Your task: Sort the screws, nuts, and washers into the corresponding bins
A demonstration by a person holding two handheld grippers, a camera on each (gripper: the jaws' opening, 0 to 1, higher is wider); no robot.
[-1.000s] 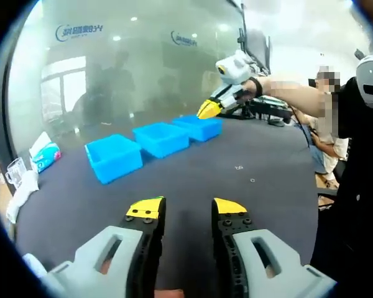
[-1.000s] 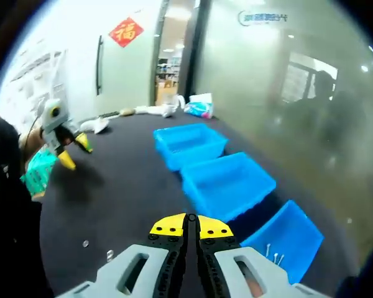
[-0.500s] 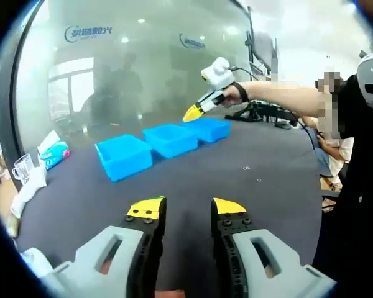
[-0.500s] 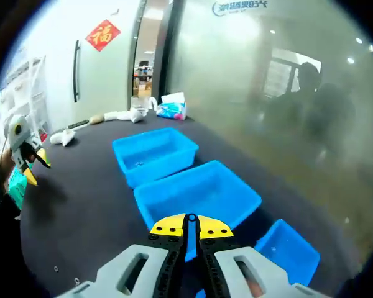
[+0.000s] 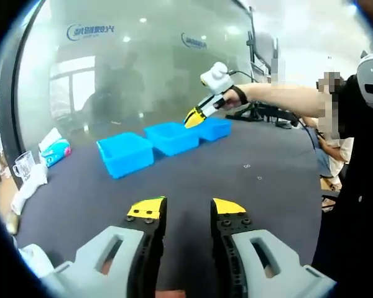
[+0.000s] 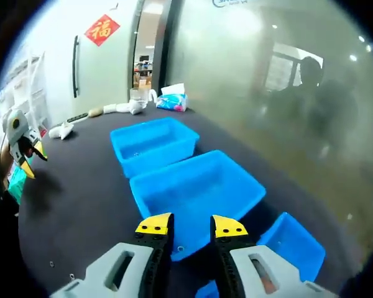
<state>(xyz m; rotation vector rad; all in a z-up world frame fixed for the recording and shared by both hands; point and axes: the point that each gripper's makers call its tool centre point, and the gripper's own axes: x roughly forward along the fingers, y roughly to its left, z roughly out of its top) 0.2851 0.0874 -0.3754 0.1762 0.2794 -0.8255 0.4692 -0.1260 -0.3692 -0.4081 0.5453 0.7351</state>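
The right gripper [image 6: 191, 226] hangs over the middle bin [image 6: 196, 189] of three blue bins, its jaws parted and holding nothing. The left gripper [image 5: 185, 210] hovers above the dark table [image 5: 236, 186], jaws apart and bare. Two small bits of hardware [image 5: 247, 166] lie on the table, well apart from the bins.

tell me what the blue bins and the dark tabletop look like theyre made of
The three blue rectangular bins look like moulded plastic: uniform bright colour, thin walls, rolled rims, slight sheen. The dark grey tabletop looks matte, perhaps a fabric or rubber mat; it gives almost no reflection, though its texture is too blurred to tell.
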